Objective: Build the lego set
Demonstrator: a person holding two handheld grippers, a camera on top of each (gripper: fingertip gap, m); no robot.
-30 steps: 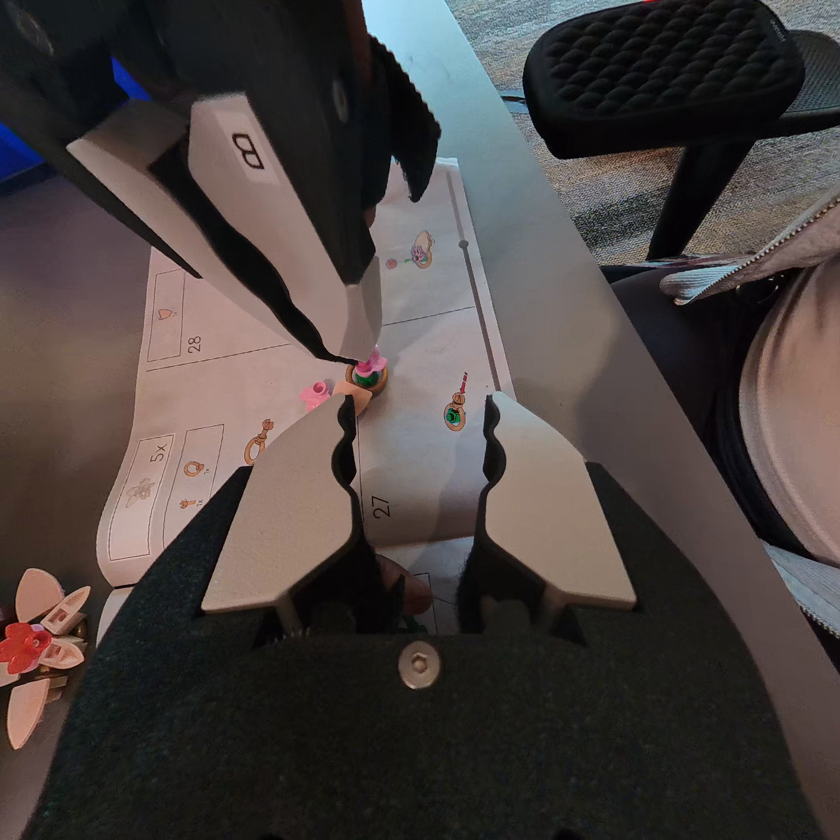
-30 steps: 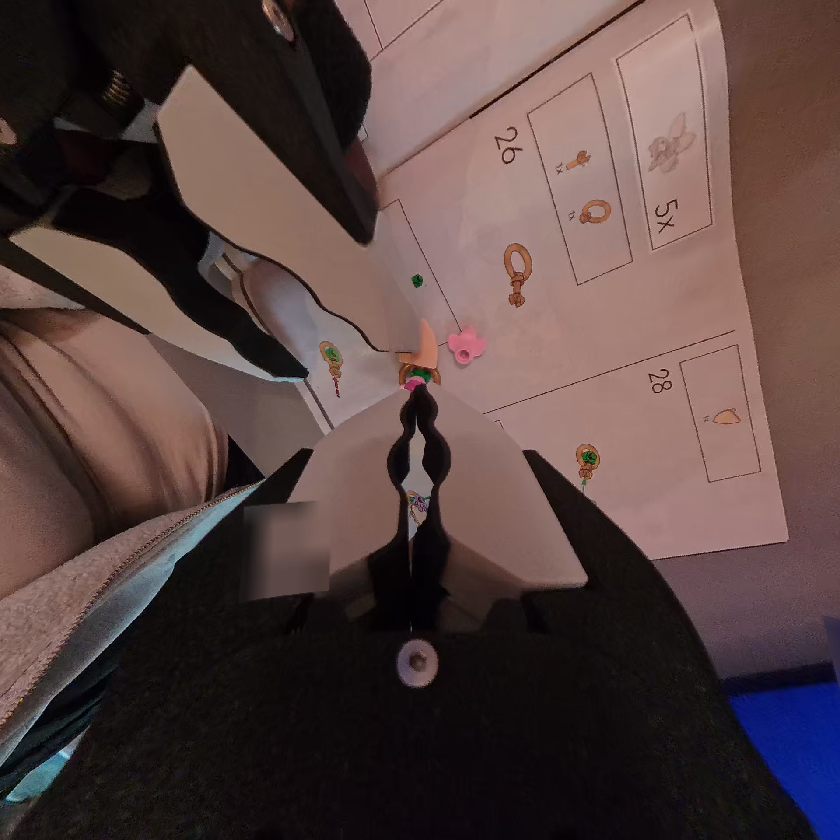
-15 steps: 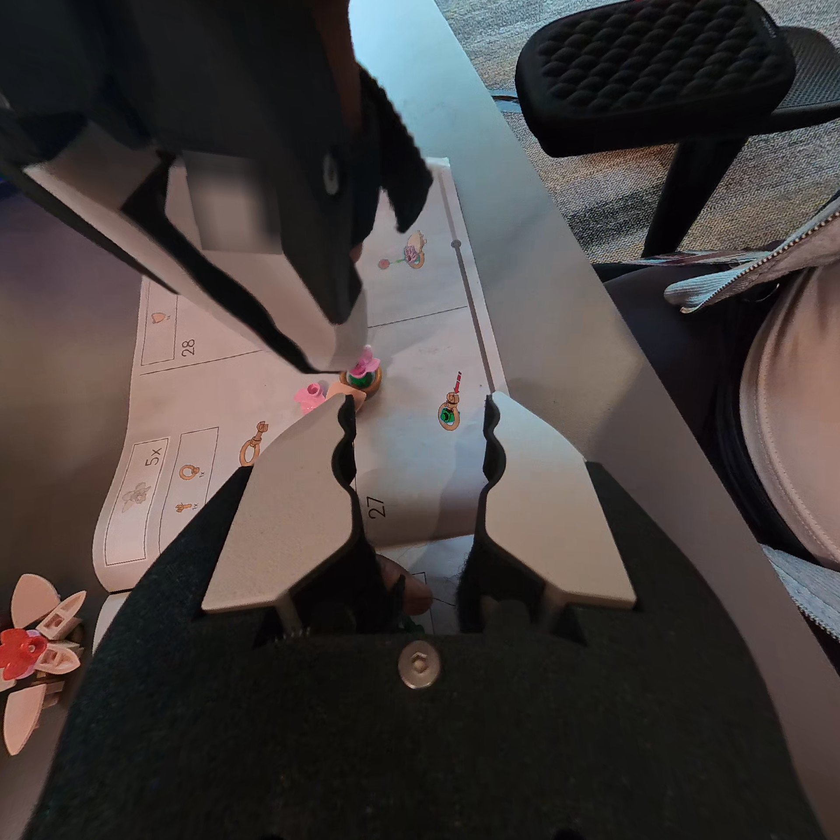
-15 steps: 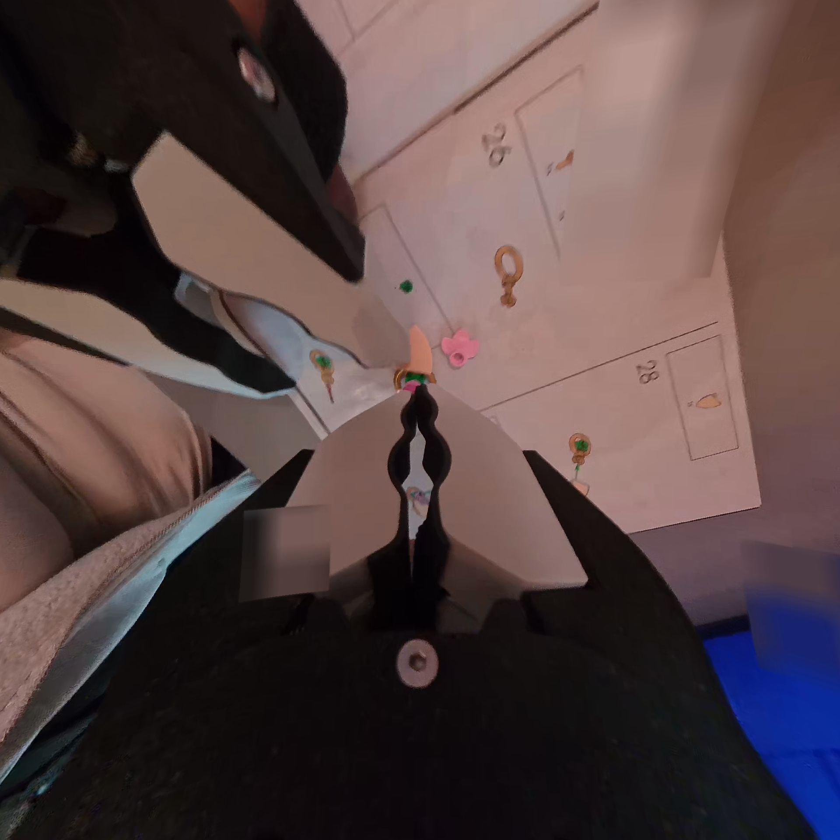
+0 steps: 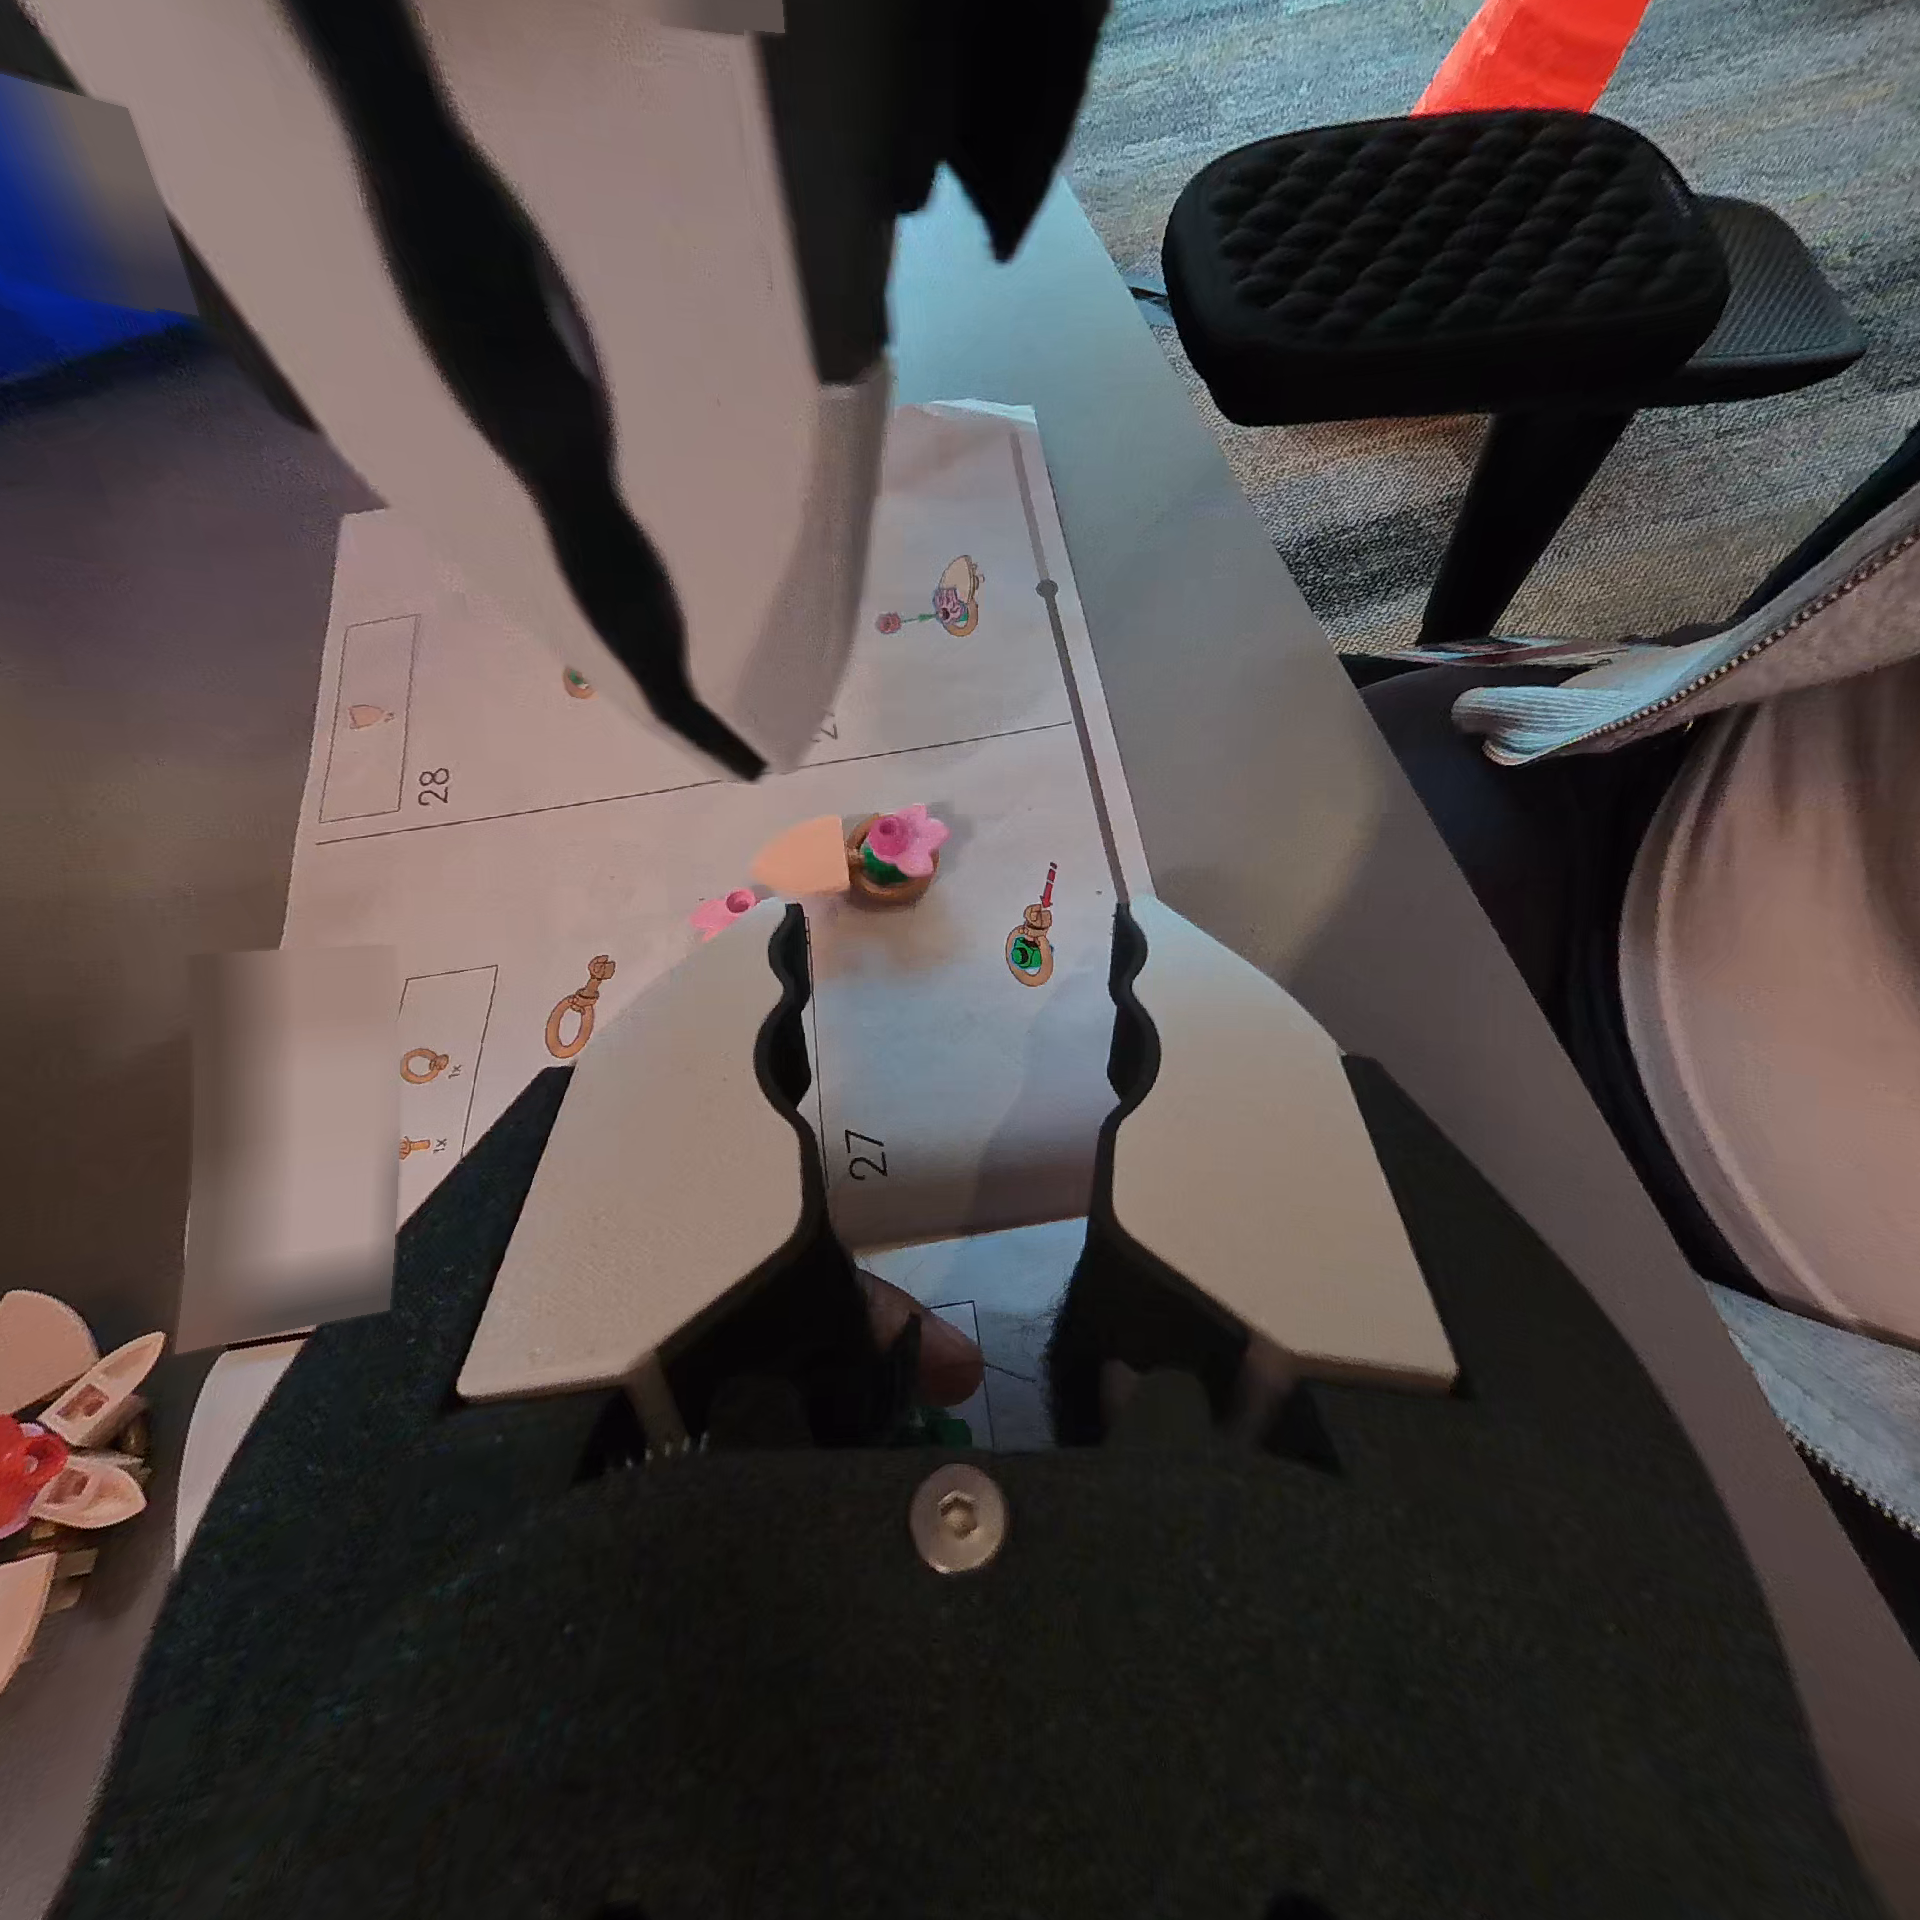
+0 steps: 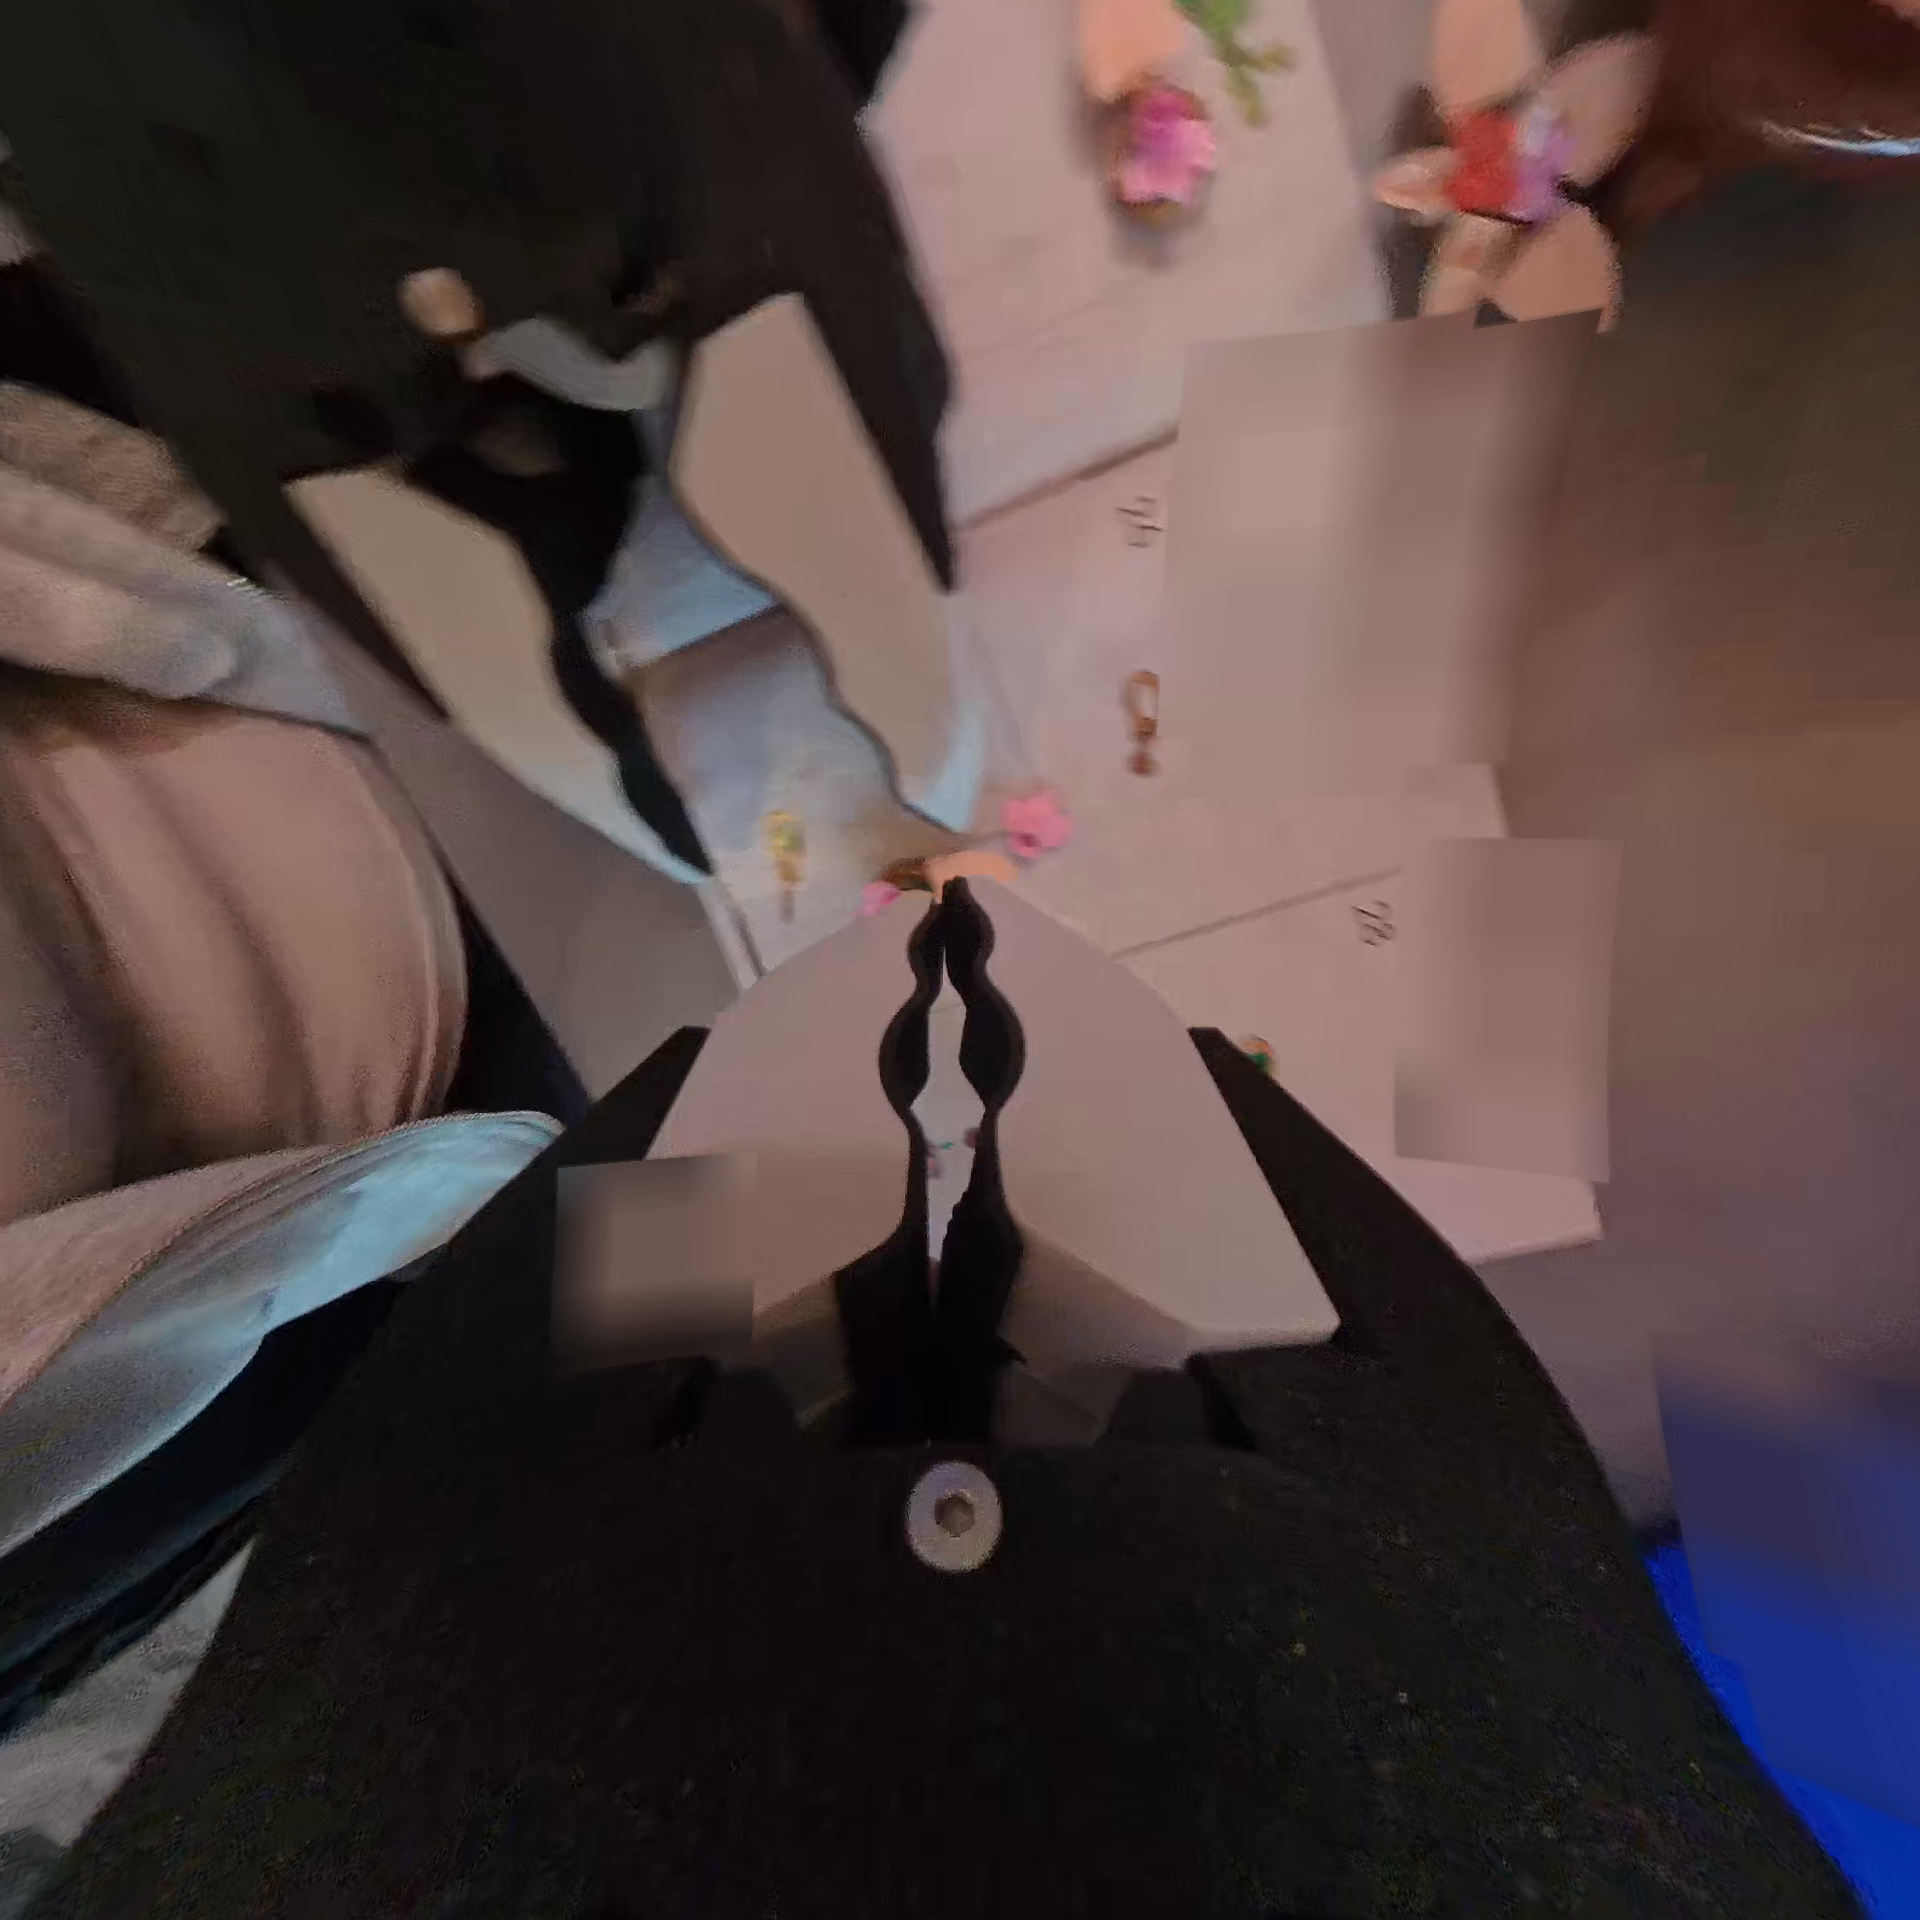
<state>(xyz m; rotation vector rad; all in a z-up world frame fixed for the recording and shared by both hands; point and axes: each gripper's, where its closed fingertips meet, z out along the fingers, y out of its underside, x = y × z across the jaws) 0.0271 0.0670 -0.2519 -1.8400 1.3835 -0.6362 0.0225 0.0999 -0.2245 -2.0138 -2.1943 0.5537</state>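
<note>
My left gripper [image 5: 954,920] hangs over the instruction sheet [image 5: 935,1081]; ahead lies the small flower assembly [image 5: 891,857], a loose flower piece [image 5: 725,910] seemingly just left.

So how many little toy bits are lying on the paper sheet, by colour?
pink flowers: 2
peach petal: 1
brown ring: 1
green piece: 1
Total: 5
</note>
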